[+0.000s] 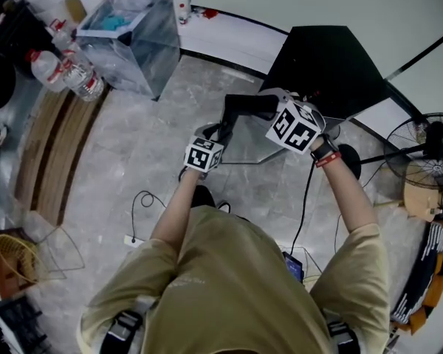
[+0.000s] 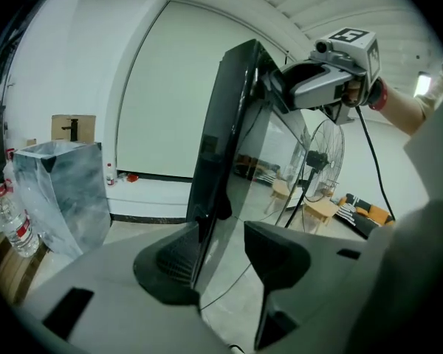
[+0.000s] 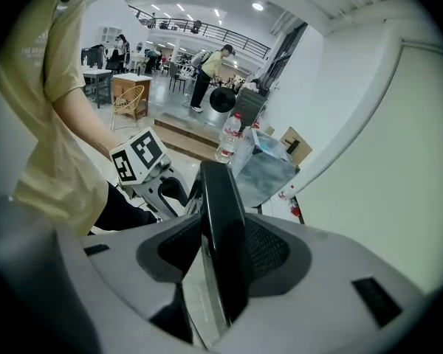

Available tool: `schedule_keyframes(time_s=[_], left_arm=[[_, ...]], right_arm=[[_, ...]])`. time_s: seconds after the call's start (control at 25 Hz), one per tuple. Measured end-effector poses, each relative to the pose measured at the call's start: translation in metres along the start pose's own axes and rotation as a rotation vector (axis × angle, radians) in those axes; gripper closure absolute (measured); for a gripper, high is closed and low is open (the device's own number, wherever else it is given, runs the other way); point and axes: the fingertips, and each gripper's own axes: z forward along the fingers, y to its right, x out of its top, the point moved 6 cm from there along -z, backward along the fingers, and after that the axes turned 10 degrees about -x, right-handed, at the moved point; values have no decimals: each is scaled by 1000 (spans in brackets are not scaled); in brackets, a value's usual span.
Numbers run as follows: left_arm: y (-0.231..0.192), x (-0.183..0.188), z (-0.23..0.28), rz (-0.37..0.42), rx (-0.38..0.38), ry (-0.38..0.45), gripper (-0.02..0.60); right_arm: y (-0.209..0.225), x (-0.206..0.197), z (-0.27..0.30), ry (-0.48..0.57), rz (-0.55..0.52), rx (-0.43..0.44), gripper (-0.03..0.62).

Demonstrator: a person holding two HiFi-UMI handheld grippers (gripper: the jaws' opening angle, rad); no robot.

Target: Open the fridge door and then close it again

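Two grippers on the door [image 1: 258,146], swung out from the black fridge [image 1: 332,65]. Left gripper [image 2: 221,255]: spread wide, door edge standing between the jaws, hard by the left one, clear of the right. Right gripper [image 3: 223,251]: parted too, straddling the door's black top rim, pads close on either side, no clear squeeze.

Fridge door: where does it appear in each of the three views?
Head view: door, black bar slightly above centre.
Left gripper view: door, tall dark panel at centre.
Right gripper view: door, black edge at lower centre.
Shared landmark: plastic-lined bin.
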Motion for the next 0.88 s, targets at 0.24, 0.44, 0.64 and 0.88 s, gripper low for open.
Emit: schedule_keyframes(time_s=[0.24,0.44,0.64,0.88], left_arm=[[-11,7,7,24,11,-26,446],[-19,15,14,43,-1,-69,448],[-30,26,19,57,-29,-86,448],[-45,36,26,74,-62,-109,448]], right_arm=[[5,0,4,-4,14,-16,396],[13,1,10,-37,35,-24,398],[24,3,17,-58,61,-30,398],[33,6,28,-85,95,-58,398]])
